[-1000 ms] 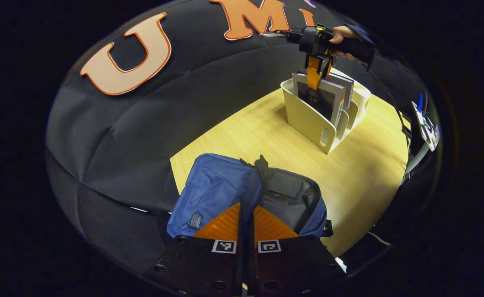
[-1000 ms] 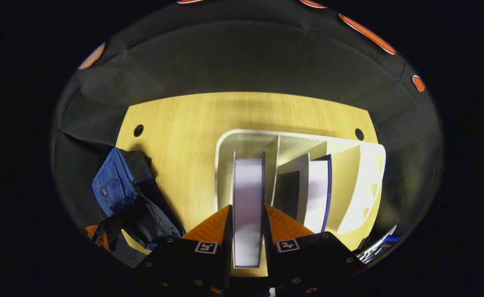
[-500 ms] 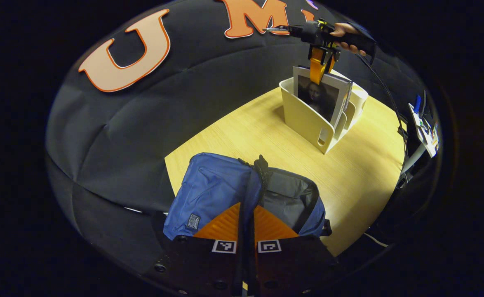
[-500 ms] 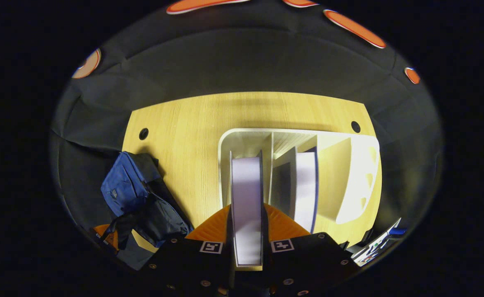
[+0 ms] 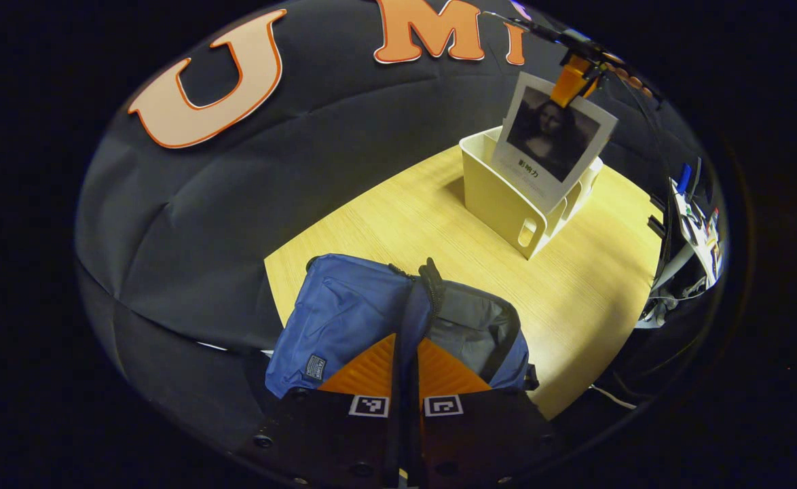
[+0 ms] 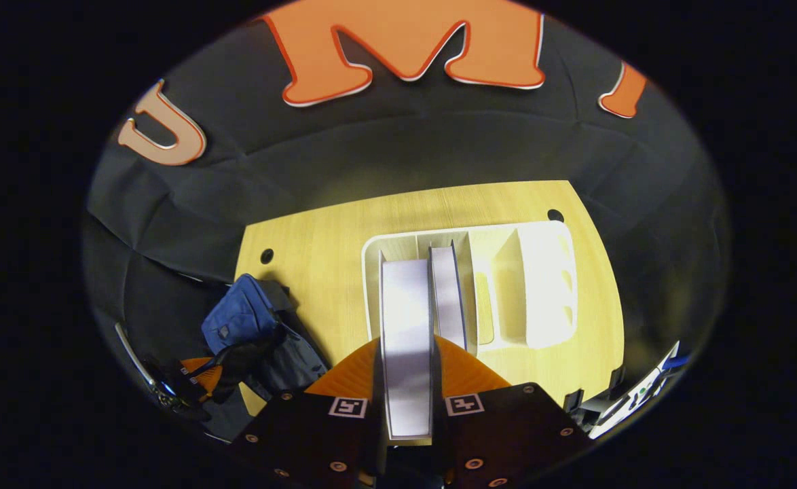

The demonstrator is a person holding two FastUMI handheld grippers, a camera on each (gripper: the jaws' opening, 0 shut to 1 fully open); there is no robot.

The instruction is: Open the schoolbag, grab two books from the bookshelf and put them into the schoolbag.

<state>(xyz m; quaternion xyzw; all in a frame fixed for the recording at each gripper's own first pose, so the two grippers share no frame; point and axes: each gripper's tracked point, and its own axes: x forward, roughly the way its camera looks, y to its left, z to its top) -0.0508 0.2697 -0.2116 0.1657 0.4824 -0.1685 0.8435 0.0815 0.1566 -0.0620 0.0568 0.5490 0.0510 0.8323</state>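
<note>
The blue schoolbag [image 5: 344,319] lies open on the wooden table [image 5: 405,217], its grey lining [image 5: 470,326] showing. My left gripper [image 5: 405,337] is shut on the bag's rim beside the zipper. My right gripper [image 6: 406,341] is shut on a book [image 6: 405,299], seen edge-on. From the left gripper view, that book [image 5: 551,139] has a portrait cover and hangs tilted under the right gripper [image 5: 571,75], its lower corner still over the cream bookshelf [image 5: 500,190]. A second book [image 6: 447,292] stands in the bookshelf [image 6: 541,285]. The left gripper [image 6: 198,370] sits at the bag [image 6: 239,319].
Pens and cables [image 5: 694,210] sit past the table's right edge. The tabletop has two cable holes [image 6: 267,256] [image 6: 554,215]. Black cloth walls close in behind the table, and bare wood lies between bag and bookshelf.
My right gripper has risen with the portrait book, pulling it almost wholly out of the bookshelf. The left gripper stays shut on the bag's rim.
</note>
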